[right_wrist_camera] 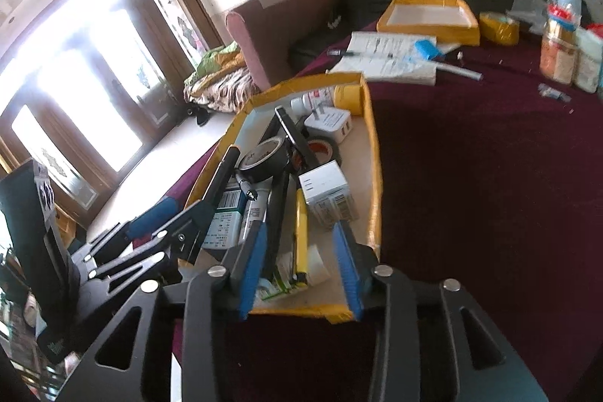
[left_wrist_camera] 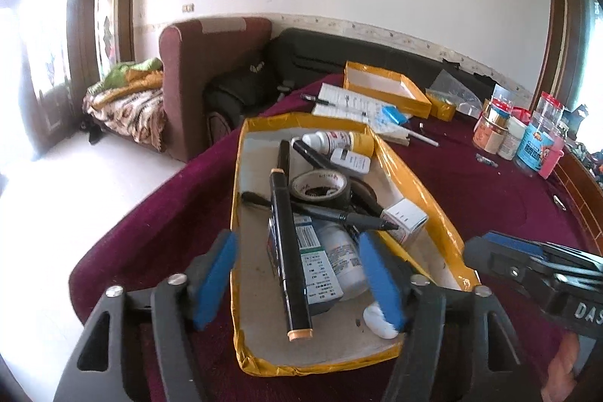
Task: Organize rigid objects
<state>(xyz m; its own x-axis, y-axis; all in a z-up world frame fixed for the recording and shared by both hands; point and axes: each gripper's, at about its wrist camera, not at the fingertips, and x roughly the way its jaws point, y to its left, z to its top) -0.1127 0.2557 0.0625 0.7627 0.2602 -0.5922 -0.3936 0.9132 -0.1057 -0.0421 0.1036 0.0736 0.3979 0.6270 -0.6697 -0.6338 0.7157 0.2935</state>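
A yellow-taped cardboard tray (left_wrist_camera: 422,191) on the maroon tablecloth holds several items: a long black marker (left_wrist_camera: 288,251), a tape roll (left_wrist_camera: 320,185), a black pen (left_wrist_camera: 339,215), white bottles and small boxes. My left gripper (left_wrist_camera: 301,283) is open over the tray's near end, its blue pads either side of the marker. My right gripper (right_wrist_camera: 301,272) is open over the same tray (right_wrist_camera: 373,153), around a yellow pen (right_wrist_camera: 300,236). The right gripper shows at the right edge of the left wrist view (left_wrist_camera: 535,266). The left gripper shows in the right wrist view (right_wrist_camera: 158,225).
A second, empty yellow tray (left_wrist_camera: 388,89) stands at the far side with an open notebook (left_wrist_camera: 350,104), a white pen (left_wrist_camera: 422,138) and a blue item. Jars and bottles (left_wrist_camera: 524,134) cluster at the right. A sofa and armchair lie beyond the table's edge.
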